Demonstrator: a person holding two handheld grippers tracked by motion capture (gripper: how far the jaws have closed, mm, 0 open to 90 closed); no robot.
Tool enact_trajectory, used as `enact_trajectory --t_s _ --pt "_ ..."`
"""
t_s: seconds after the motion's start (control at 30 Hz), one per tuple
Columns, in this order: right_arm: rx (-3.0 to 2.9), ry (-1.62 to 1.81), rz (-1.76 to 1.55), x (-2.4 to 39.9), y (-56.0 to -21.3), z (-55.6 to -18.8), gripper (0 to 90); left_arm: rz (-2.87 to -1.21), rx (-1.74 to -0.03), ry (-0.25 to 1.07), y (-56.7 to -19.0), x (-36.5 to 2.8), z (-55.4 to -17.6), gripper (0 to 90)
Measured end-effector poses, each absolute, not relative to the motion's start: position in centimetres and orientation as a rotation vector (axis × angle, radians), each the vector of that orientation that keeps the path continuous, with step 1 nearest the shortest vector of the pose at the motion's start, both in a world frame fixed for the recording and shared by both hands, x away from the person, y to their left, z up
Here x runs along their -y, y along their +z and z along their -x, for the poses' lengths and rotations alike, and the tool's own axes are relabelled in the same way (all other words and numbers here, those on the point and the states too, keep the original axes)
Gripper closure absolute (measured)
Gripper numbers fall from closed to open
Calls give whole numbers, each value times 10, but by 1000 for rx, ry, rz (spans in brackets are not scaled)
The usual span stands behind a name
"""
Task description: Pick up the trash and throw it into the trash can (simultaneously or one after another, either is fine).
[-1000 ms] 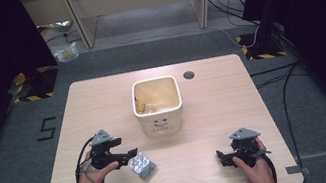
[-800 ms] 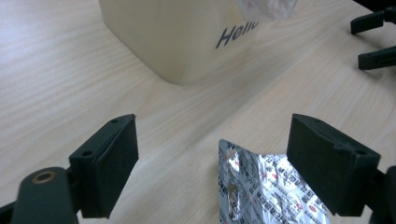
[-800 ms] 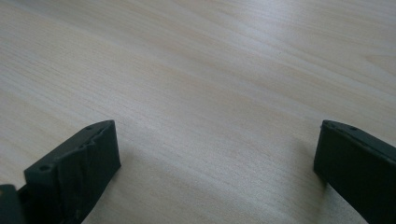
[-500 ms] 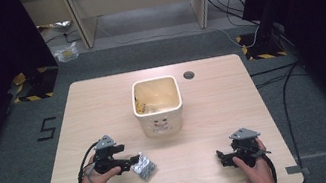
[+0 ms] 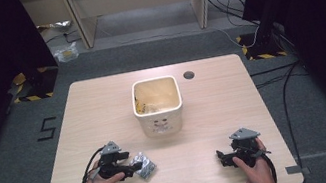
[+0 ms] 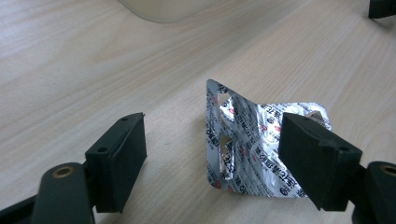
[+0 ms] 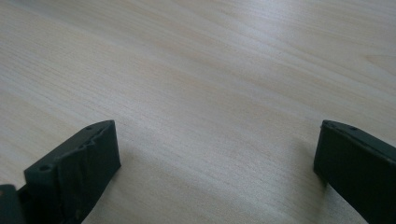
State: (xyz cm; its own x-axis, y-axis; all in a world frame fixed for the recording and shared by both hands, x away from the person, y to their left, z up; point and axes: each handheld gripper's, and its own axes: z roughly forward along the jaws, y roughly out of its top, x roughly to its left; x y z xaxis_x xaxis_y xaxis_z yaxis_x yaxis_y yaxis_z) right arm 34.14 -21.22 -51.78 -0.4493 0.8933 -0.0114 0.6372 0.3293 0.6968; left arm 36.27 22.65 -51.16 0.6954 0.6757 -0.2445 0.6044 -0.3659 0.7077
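Note:
A crumpled silver blister pack (image 5: pixel 144 166) (image 6: pixel 243 149) lies on the wooden table (image 5: pixel 103 112) in front of the cream bin (image 5: pixel 161 122). My left gripper (image 5: pixel 131 168) (image 6: pixel 217 140) is low over the table with the pack between its jaws. The jaws have just been closing. One fingertip (image 6: pixel 313 158) is at the pack's edge and the other stands well apart from it. My right gripper (image 5: pixel 223 157) (image 7: pixel 217 149) rests open near the table's front right, with bare wood between its jaws.
The bin holds some yellowish scraps, and its base (image 6: pixel 159 9) shows at the top of the left gripper view. A dark round hole (image 5: pixel 188 74) sits in the table behind the bin. Cables trail on the floor at the right.
My left gripper has sunk toward the table and closed in on the blister pack, its jaws a little narrower. The right gripper has stayed put.

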Motion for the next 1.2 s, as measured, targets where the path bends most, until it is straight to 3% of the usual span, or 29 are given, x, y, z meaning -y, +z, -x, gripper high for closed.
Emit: enact_trajectory --t_s 0.47,0.97,1.2 --pt "-2206 886 -1353 212 -518 -341 6 -2138 -893 187 -514 -215 -355 392" --pt "-2206 887 -1353 212 -518 -341 6 -2101 -820 222 -507 -214 -349 716" --pt "-2206 886 -1353 212 -518 -341 6 -2083 -768 247 -496 -211 -343 806"
